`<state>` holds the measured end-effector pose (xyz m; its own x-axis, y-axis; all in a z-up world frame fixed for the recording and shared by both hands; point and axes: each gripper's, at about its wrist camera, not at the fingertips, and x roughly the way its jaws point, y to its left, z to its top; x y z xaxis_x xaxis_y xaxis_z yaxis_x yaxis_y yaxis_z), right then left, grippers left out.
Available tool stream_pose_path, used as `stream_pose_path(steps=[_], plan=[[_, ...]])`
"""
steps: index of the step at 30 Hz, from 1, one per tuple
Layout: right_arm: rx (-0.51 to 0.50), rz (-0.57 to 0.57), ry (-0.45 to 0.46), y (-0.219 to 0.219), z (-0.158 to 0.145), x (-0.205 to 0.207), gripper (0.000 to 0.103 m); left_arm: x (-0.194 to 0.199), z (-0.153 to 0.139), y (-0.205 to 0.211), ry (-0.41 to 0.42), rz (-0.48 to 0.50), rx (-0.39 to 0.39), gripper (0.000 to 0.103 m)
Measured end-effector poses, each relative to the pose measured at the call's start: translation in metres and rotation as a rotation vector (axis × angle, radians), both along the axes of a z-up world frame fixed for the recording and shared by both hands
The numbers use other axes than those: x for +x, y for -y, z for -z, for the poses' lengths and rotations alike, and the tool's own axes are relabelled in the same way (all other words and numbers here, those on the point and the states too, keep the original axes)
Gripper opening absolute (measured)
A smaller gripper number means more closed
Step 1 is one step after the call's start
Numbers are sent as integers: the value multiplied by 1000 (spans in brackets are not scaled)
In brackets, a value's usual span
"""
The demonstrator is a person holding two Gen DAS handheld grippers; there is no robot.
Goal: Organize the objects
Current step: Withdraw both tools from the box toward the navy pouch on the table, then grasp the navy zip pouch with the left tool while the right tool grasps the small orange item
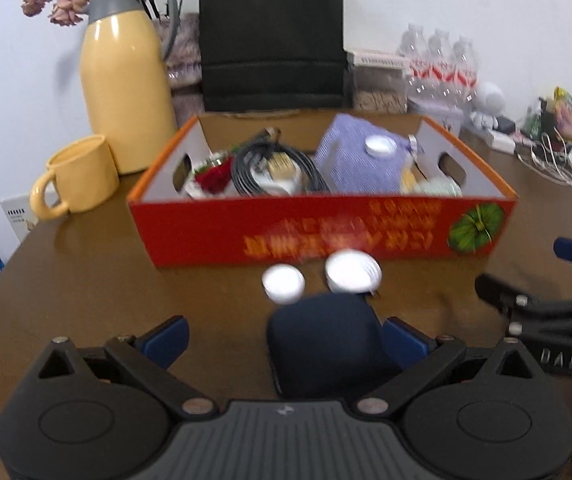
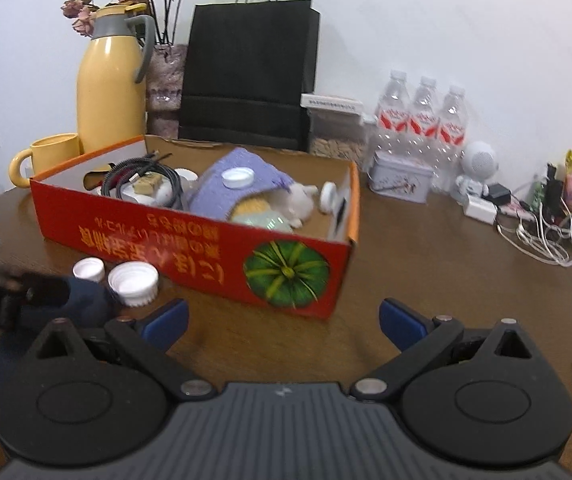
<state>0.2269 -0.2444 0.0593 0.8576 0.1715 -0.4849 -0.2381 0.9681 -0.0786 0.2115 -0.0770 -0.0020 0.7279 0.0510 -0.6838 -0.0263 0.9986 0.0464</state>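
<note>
A dark navy pouch (image 1: 326, 348) lies on the brown table (image 1: 97, 280) between the fingers of my left gripper (image 1: 286, 340), close to the right finger; the jaws stand wide open. Just beyond it sit two white caps, a smaller one (image 1: 283, 283) and a ribbed one (image 1: 353, 272), in front of the red cardboard box (image 1: 286, 232). The box holds a black cable coil (image 1: 269, 168), a purple knitted cloth (image 1: 350, 160) with a white cap (image 1: 380, 146) on it, and a red rose (image 1: 215, 176). My right gripper (image 2: 283, 320) is open and holds nothing, near the box's pumpkin-print corner (image 2: 286, 274).
A yellow thermos jug (image 1: 121, 92) and yellow mug (image 1: 81, 176) stand left of the box. A black paper bag (image 1: 271, 36) is behind it. Water bottles (image 2: 426, 120), a small tin (image 2: 400, 182), a white figurine (image 2: 476, 172) and tangled white cables (image 2: 546, 240) fill the right side.
</note>
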Motion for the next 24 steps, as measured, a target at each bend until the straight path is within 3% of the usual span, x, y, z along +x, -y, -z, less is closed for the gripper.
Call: stream_pose_path(steps=[8, 18, 20, 24], plan=[[55, 21, -4, 21, 6, -9, 103, -5, 9, 20, -61, -40, 39, 103], [80, 36, 0, 27, 8, -11, 103, 0, 23, 10, -120, -99, -85, 103], [83, 38, 1, 27, 8, -11, 103, 3, 27, 15, -147, -110, -35, 103], [86, 42, -1, 28, 9, -11, 103, 1, 30, 13, -115, -119, -39, 103]])
